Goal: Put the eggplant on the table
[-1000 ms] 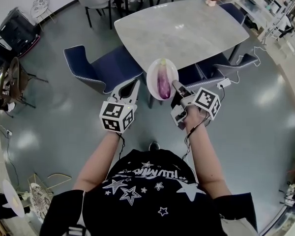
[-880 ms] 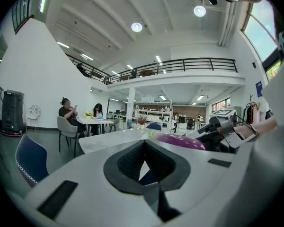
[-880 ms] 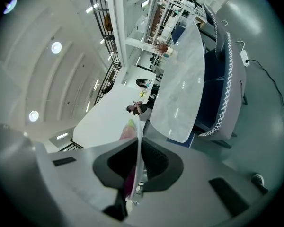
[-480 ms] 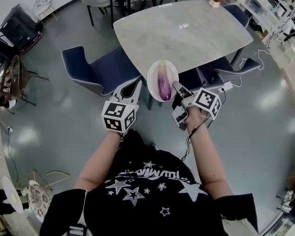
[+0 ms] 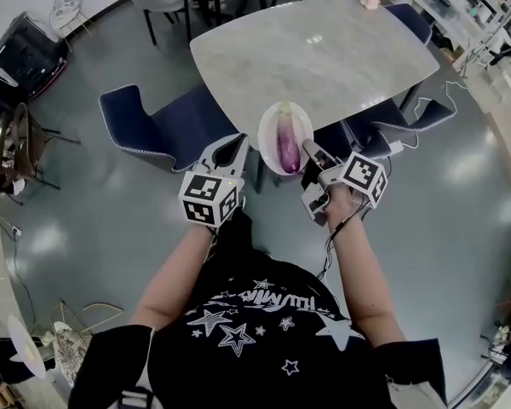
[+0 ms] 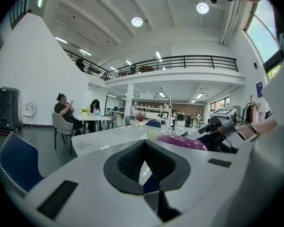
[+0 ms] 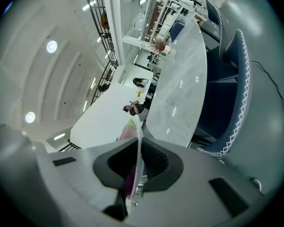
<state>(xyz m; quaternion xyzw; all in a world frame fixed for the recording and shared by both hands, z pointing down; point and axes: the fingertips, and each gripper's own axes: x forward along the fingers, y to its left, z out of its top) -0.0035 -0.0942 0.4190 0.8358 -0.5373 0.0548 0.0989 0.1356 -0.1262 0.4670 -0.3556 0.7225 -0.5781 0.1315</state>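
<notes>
1. The step in hand is the carrying. The eggplant is on its way to the tabletop and has not been set down yet.
2. The eggplant is long and purple with a pale green end. It lies on a white plate. The plate is up in the air, right at the near edge of the tabletop.
3. The right tongs are clamped on the rim of the plate. In the right gripper view, the thin white rim runs straight between the two black pads, and a bit of purple shows beside it.
4. The left tongs are pressed together with nothing in them. They hang near the plate on its left side and do not touch it.
5. Blue chairs stand to the left and right of the near edge, close to the plate.
6. Next, I think the plate has to go forward, so it is well over the tabletop and not over the chairs.
7. The plate should stay flat on the way, because only one side is pinched and a round eggplant could roll off.
8. Then it should come down slowly until its bottom sits on the tabletop. Only after that should the right tongs let go.
</notes>
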